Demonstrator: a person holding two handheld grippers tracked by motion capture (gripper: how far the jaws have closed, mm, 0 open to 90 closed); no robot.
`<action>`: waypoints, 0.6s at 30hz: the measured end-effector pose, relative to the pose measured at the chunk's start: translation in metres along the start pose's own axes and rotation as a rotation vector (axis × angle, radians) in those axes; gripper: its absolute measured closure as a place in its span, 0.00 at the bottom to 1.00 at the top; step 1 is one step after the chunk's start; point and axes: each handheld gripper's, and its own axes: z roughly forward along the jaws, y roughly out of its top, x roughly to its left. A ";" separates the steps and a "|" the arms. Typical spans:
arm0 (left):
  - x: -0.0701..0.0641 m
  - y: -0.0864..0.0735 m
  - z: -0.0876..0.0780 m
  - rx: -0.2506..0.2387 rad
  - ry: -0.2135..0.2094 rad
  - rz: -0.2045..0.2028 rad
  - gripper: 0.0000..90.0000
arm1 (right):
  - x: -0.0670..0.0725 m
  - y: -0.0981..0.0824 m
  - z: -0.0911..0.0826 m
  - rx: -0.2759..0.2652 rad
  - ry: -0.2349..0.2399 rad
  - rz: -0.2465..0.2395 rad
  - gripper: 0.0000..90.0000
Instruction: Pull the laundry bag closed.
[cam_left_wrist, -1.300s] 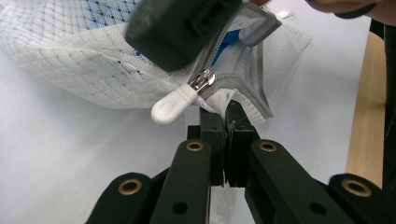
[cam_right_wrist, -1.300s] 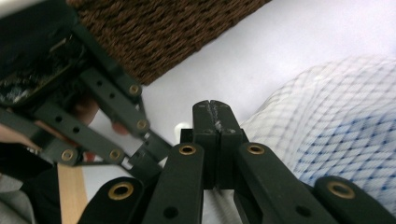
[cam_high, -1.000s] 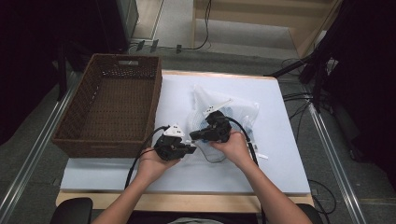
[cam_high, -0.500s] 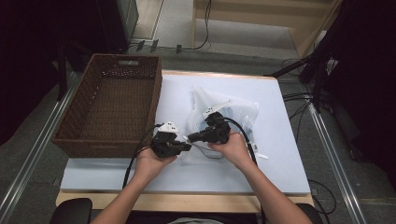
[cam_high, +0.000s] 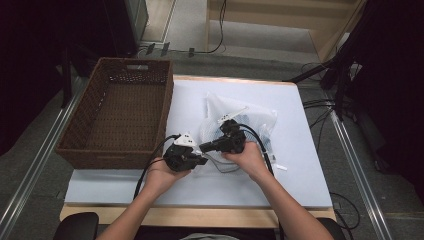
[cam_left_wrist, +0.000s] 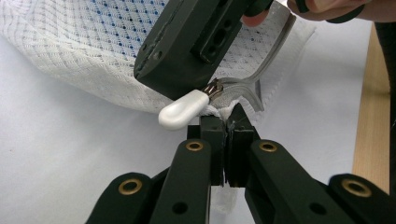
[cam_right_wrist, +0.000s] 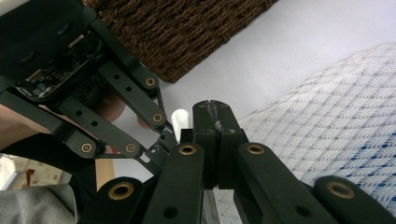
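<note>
Near the front middle of the white tabletop (cam_high: 300, 165) lies a white mesh laundry bag (cam_high: 250, 120) with blue showing through; both tools meet at its near edge, beside the wicker basket (cam_high: 120, 117). Left tool (cam_left_wrist: 227, 122) is clamped shut on a pinch of the bag's hem, probably to anchor the fabric; right tool (cam_right_wrist: 215, 109) is also fully closed, at the white zipper pull (cam_left_wrist: 183, 109), though what it grips I cannot tell; one holds so the other can draw the zip. Against a second ago, the left hand has edged nearer the right.
</note>
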 end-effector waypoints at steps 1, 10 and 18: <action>0.000 0.000 0.001 -0.004 -0.002 0.004 1.00 | 0.000 0.000 0.000 -0.002 0.003 0.002 1.00; 0.002 -0.001 0.000 -0.012 -0.031 -0.040 1.00 | 0.003 0.001 0.004 -0.010 0.007 -0.006 1.00; 0.005 -0.001 -0.001 -0.007 -0.021 -0.048 1.00 | 0.008 0.000 -0.003 -0.019 0.021 -0.025 1.00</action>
